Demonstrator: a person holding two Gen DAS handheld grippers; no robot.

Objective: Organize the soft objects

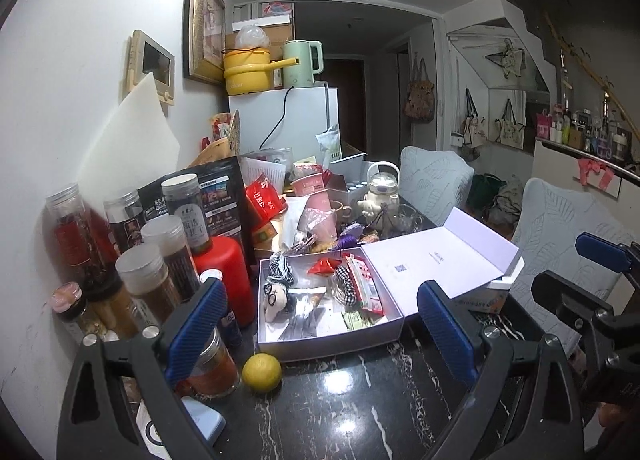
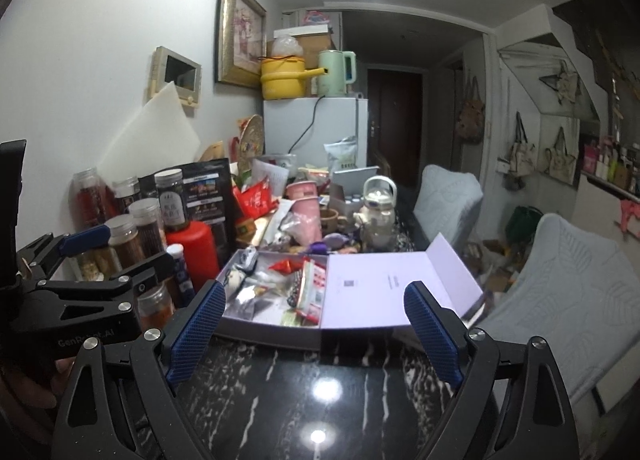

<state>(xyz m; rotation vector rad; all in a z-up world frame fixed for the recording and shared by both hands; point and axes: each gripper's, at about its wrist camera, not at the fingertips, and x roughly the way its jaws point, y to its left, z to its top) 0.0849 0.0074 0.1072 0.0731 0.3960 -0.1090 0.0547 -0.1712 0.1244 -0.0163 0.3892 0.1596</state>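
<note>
Two grippers hovering near box (image 1: 328, 340), jaws apart, empty. Left of box: jars (image 1: 140, 268), lemon (image 1: 262, 372); left gripper (image 1: 320, 324). Inside box: doll (image 1: 276, 296), checkered cloth (image 1: 346, 280). Right of box: open lid (image 1: 436, 260); right gripper (image 2: 316, 332).

I see a black marble table (image 1: 360, 400) carrying an open white box (image 1: 332, 340), a lemon (image 1: 262, 372) at its near corner, and jars (image 1: 140, 272) along the left edge.
</note>
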